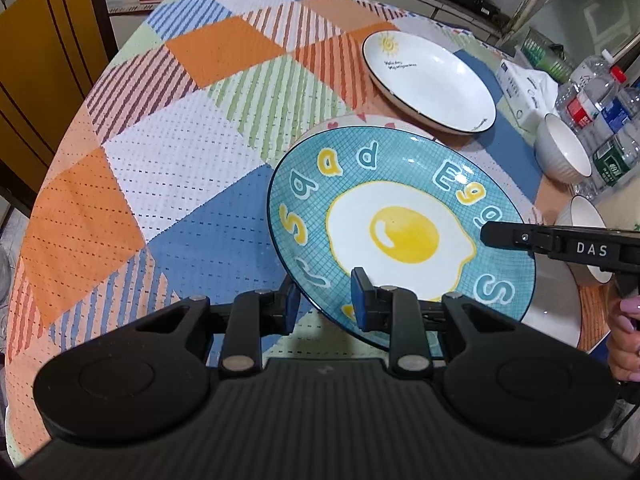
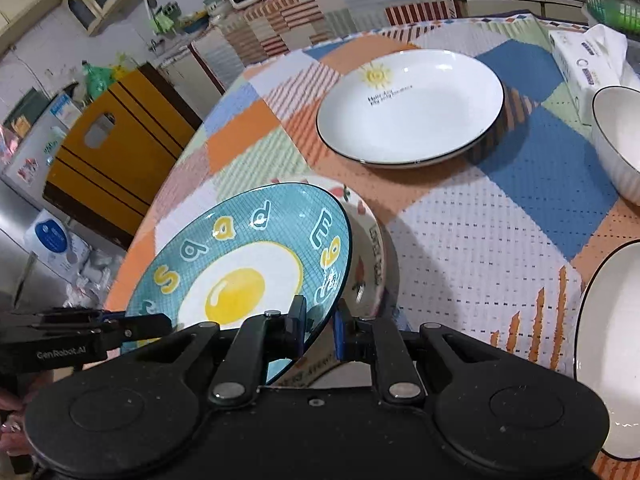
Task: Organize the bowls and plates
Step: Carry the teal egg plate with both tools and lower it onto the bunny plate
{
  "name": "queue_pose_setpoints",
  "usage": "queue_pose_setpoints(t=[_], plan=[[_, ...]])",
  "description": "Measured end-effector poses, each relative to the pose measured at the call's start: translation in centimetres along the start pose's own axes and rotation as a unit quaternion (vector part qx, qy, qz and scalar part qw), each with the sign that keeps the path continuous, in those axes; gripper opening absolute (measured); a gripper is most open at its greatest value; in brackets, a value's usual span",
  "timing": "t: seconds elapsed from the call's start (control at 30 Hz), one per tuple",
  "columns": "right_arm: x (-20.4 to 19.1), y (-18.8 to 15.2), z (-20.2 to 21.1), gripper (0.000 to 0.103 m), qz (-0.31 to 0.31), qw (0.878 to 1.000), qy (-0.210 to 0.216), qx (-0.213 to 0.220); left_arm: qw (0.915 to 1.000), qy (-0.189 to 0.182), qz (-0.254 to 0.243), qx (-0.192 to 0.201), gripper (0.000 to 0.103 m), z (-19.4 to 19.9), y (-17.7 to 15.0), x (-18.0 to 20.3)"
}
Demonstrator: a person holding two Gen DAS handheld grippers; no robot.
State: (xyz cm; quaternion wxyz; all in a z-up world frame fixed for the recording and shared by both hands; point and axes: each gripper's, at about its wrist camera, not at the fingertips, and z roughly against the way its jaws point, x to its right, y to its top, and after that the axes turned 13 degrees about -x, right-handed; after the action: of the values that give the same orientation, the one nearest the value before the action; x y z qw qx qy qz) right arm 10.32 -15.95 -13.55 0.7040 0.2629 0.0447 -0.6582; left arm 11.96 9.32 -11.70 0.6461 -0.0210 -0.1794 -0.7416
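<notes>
The egg plate point(image 1: 400, 224) is held tilted at centre frame, its rim pinched by both the left claw point(image 1: 324, 300) and right claw point(image 2: 320, 330), above a patterned plate point(image 2: 372, 256) on the counter point(image 1: 160, 152). Stacking seems barely begun: the white plate point(image 2: 412, 108) and bowls point(image 1: 560, 148) at upper right are left unsorted.

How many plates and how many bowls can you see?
Plates: 3 (egg plate, sun plate, white plate)
Bowls: 2 (ribbed bowl, second bowl)
Strawberry dish, plate or bowl unclear: 1
Total: 6
</notes>
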Motion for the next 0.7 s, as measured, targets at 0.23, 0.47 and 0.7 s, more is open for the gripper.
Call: queue_pose_setpoints(t=[0.23,0.47,0.7], plan=[[0.0,0.7,-0.8,0.018,0.0,1.0,-0.01,-0.017,0.9997,0.008,0.001,-0.021,0.025,-0.6,0.8,0.0],[-1.9,1.2,-1.1,0.025,0.025,0.996,-0.074,-0.034,0.999,0.013,0.009,-0.043,0.025,-1.0,1.3,0.2],[-4.5,1.6,-1.7,0.033,0.07,0.983,-0.158,-0.052,0.9978,0.001,0.024,-0.062,0.025,-1.5,1.5,-0.3]])
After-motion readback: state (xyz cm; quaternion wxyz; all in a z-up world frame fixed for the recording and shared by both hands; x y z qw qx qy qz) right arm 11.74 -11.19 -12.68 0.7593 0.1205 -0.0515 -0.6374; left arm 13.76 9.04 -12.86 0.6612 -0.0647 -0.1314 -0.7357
